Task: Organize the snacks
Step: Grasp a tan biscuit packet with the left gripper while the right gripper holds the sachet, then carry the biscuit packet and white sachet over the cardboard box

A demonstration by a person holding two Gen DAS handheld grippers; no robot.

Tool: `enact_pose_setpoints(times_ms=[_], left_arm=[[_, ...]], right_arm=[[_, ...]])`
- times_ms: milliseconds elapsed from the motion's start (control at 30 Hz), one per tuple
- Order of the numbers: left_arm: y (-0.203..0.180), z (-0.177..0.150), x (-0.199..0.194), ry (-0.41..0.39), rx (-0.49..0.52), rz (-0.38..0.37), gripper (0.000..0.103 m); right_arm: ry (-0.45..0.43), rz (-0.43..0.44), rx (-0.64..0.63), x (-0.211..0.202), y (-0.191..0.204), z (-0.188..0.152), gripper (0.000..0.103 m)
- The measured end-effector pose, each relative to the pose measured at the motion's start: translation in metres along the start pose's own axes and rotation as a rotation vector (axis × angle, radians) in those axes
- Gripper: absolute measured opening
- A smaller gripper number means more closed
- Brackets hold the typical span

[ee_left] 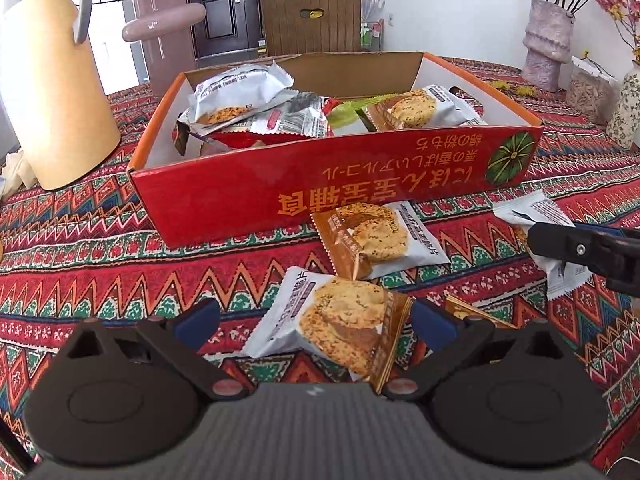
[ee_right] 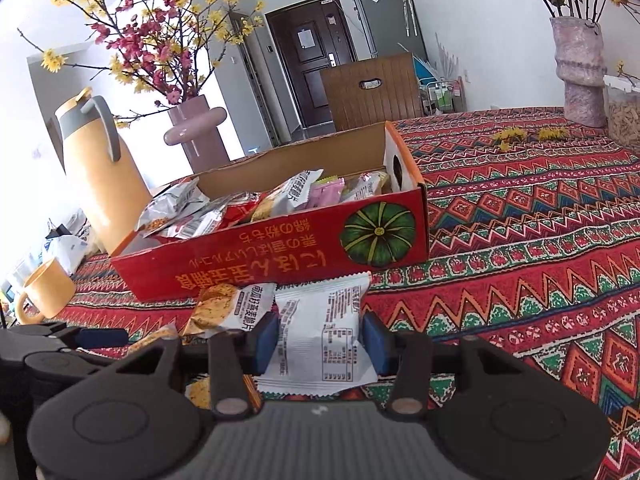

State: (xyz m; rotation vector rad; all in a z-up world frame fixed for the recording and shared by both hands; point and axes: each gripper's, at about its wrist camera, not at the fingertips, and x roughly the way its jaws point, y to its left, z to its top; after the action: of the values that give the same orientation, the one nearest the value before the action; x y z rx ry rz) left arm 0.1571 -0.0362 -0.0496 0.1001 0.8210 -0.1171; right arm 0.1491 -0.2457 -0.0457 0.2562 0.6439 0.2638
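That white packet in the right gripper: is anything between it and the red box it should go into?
Only the red box's own front wall, which rises just behind the white packet. The right gripper would probably need to lift it over that wall. Snacks already crowd the inside.

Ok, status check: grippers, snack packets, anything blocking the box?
Left gripper open around a cookie packet. Right gripper shut on white packet. Red box ahead, nothing in the way.

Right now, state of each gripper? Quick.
Left gripper: open, jaws wide either side of a biscuit packet on the tablecloth, not gripping it.
Right gripper: shut on a white snack packet.
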Motion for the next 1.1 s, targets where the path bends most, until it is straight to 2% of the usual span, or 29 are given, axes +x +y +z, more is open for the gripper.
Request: enact_pose_setpoints(times_ms=[300,400,467,600,767,967,1100], left_arm=[[-0.001,0.0,0.006,0.011,-0.005,-0.024,0.101],[-0.002,0.0,0.007,0.012,-0.006,-0.035,0.093],[-0.001,0.0,0.005,0.002,-0.009,-0.042,0.082],[0.0,-0.001,0.003,-0.004,-0.013,-0.042,0.078],[0.003,-0.003,-0.001,-0.013,-0.019,-0.036,0.067],[0.004,-0.007,-0.004,-0.031,-0.017,-0.025,0.059],[0.005,-0.008,-0.005,-0.033,-0.02,-0.029,0.058]], right_arm=[[0.008,0.0,0.005,0.001,-0.004,-0.002,0.046],[0.011,0.003,0.005,0.002,-0.003,-0.002,0.046],[0.012,0.003,0.005,0.002,-0.003,-0.003,0.046],[0.014,0.003,0.005,0.003,-0.002,-0.003,0.046],[0.015,0.003,0.005,0.003,-0.002,-0.003,0.046],[0.015,0.003,0.003,0.003,-0.001,-0.003,0.046],[0.014,0.003,0.002,0.003,0.0,-0.004,0.046]])
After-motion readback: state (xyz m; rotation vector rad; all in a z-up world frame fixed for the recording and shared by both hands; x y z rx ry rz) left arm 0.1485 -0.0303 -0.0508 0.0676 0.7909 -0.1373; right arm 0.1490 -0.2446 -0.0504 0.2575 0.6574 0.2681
